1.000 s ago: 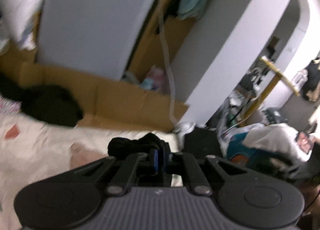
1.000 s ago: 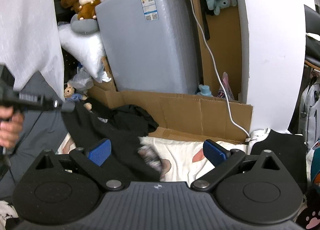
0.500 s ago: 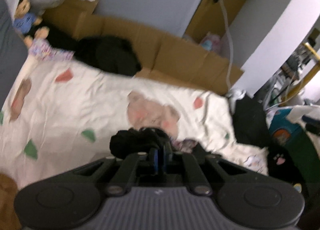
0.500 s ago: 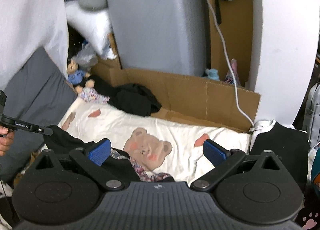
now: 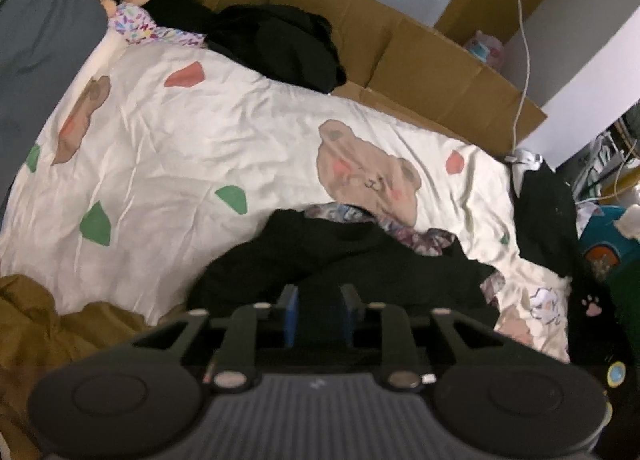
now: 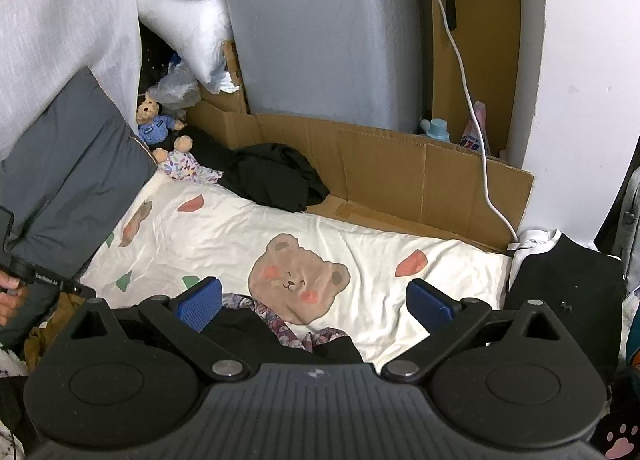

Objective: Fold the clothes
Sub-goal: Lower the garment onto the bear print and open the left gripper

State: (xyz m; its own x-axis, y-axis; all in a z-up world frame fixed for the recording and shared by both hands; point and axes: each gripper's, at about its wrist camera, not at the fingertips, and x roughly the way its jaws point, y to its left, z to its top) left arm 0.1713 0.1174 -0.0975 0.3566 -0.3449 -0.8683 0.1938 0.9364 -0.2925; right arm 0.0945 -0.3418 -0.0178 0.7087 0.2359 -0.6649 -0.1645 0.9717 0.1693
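Note:
A black garment with a floral lining (image 5: 360,256) lies crumpled on the near part of the cream bear-print sheet (image 5: 200,140). My left gripper (image 5: 319,314) points down at it. Its jaws are opening, with black cloth loose in the gap and the blue pads (image 5: 291,316) not pressing on it. In the right wrist view the same garment (image 6: 256,324) lies just below my right gripper (image 6: 316,304), which stands wide open with nothing between its pads over the sheet (image 6: 224,236). A second black garment (image 6: 272,176) sits bunched at the sheet's far edge.
Cardboard (image 6: 420,176) borders the far side of the sheet, under a grey appliance (image 6: 320,40). On the left are a grey pillow (image 6: 68,172), a teddy bear (image 6: 154,126) and a hand (image 6: 10,294). Brown cloth (image 5: 40,324) lies near left, a black bag (image 6: 568,284) to the right.
My left gripper swung down from facing the wall to over the bed, carrying the black garment, and its jaws have parted. The garment now rests on the sheet. The right view tilted down a little.

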